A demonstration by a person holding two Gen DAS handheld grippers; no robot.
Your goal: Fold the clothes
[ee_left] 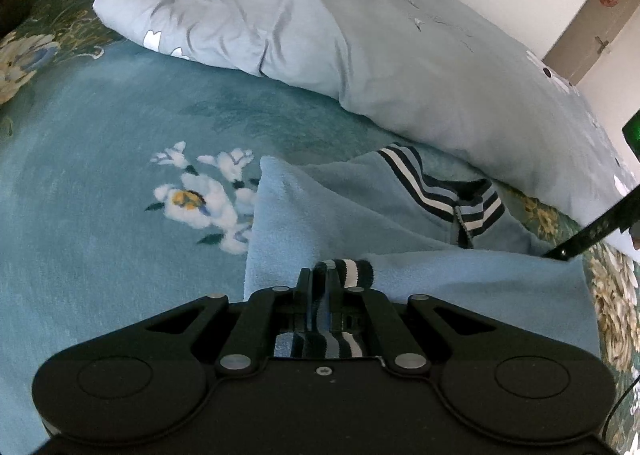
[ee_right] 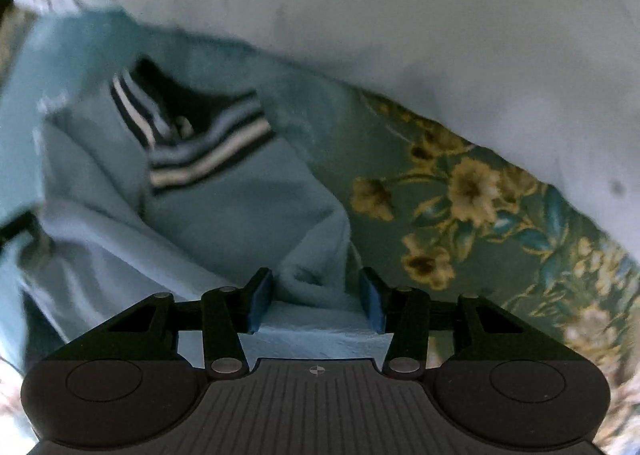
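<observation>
A light blue fleece garment (ee_left: 360, 215) with a navy and white striped collar (ee_left: 440, 191) lies crumpled on the bed. My left gripper (ee_left: 326, 275) is shut on its striped cuff (ee_left: 352, 271), and the cuff's ribbing runs back between the jaws. In the right wrist view the same garment (ee_right: 240, 223) and collar (ee_right: 200, 151) appear blurred. My right gripper (ee_right: 316, 295) points down at the garment's right edge, its blue pads (ee_right: 262, 295) apart, with a fold of the blue cloth between them. I see no pad pressing on the cloth.
A grey-blue quilt (ee_left: 360, 35) with white flowers is heaped along the far side of the bed, close behind the collar. The teal bedspread (ee_left: 100, 115) stretches to the left and its green floral border (ee_right: 480, 215) lies right of the garment. A cardboard box (ee_left: 600, 15) stands beyond.
</observation>
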